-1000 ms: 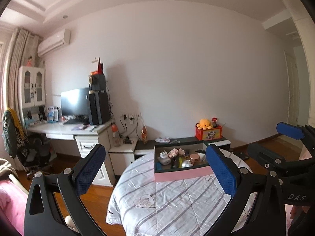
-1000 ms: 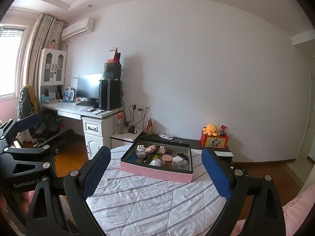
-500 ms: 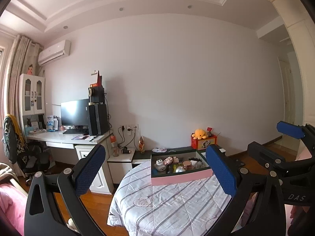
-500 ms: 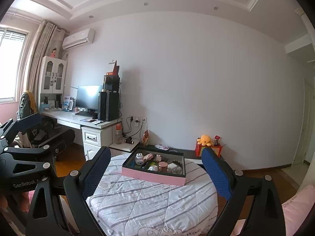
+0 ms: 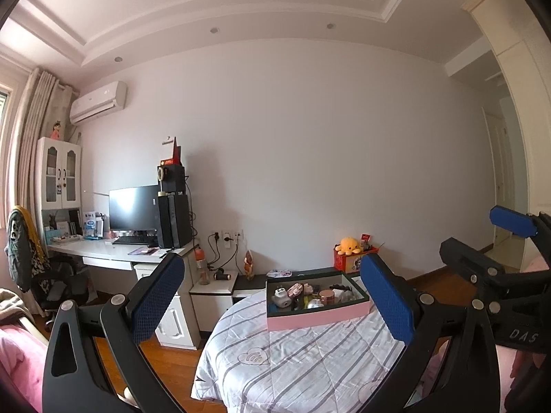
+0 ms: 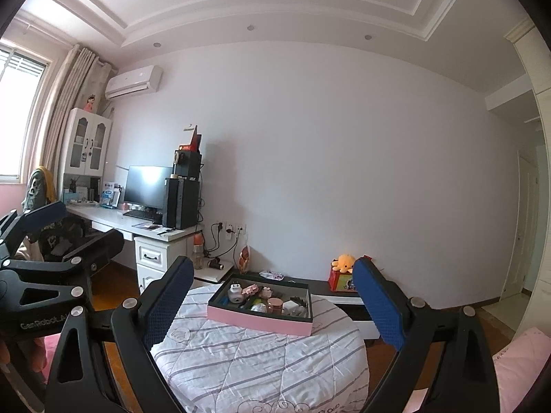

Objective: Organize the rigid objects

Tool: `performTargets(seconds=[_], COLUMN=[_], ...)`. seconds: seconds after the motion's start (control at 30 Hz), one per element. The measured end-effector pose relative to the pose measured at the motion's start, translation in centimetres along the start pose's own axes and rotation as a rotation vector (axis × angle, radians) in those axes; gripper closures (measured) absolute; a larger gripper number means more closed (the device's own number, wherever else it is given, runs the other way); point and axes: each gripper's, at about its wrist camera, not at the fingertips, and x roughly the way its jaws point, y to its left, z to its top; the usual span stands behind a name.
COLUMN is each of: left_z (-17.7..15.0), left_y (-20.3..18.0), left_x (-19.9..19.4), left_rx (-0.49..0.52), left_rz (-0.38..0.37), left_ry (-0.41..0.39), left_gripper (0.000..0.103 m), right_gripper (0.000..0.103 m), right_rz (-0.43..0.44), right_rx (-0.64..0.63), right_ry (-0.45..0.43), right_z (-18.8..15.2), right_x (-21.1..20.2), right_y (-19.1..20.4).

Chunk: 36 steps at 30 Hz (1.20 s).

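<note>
The fingers of the left gripper (image 5: 272, 301) stand wide apart with nothing between their blue pads, and the fingers of the right gripper (image 6: 272, 304) are spread just as wide and also empty. Both grippers hang in the air well apart from the things ahead of them. In the left wrist view the right gripper shows at 3 o'clock; in the right wrist view the left gripper shows at 9 o'clock.

Next out, at 6 o'clock in both views, is a round table (image 5: 303, 361) under a white quilted cover with grey stripes. On its far part sits a pink-sided tray (image 5: 318, 316) with a dark rim. Inside the tray lie small rigid things crowded together: a white plug adapter (image 6: 235, 289) at the left end, a rose-gold lidded jar (image 6: 275, 305) near the middle, and others too small to name.

Beyond the table, against the wall, an orange plush octopus (image 5: 348, 245) sits atop a red box (image 5: 351, 262) at 1 o'clock of the tray. Further left, at 9 o'clock, a white desk (image 5: 113, 253) carries a dark monitor (image 5: 134, 208) and a black computer tower (image 5: 175, 220). An air conditioner (image 5: 100, 101) hangs high on the wall at 10 o'clock.
</note>
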Motion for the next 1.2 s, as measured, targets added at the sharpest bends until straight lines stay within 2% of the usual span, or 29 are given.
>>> performTargets(seconds=[0.17, 0.87, 1.2], left_z=[-0.16, -0.64, -0.38], left_y=[0.19, -0.34, -0.31], left_x=[-0.26, 0.57, -0.01], left_rx=[0.008, 0.009, 0.006], left_rz=[0.016, 0.001, 0.010], left_ry=[-0.008, -0.021, -0.056], left_gripper=[0.000, 0.000, 0.000], right_gripper=[0.008, 0.008, 0.008], right_rz=[0.017, -0.036, -0.050], right_rx=[0.009, 0.002, -0.009], right_ry=[-0.002, -0.028, -0.050], right_z=[-0.29, -0.44, 0.01], right_x=[0.21, 0.06, -0.57], right_y=[0.28, 0.47, 0.70])
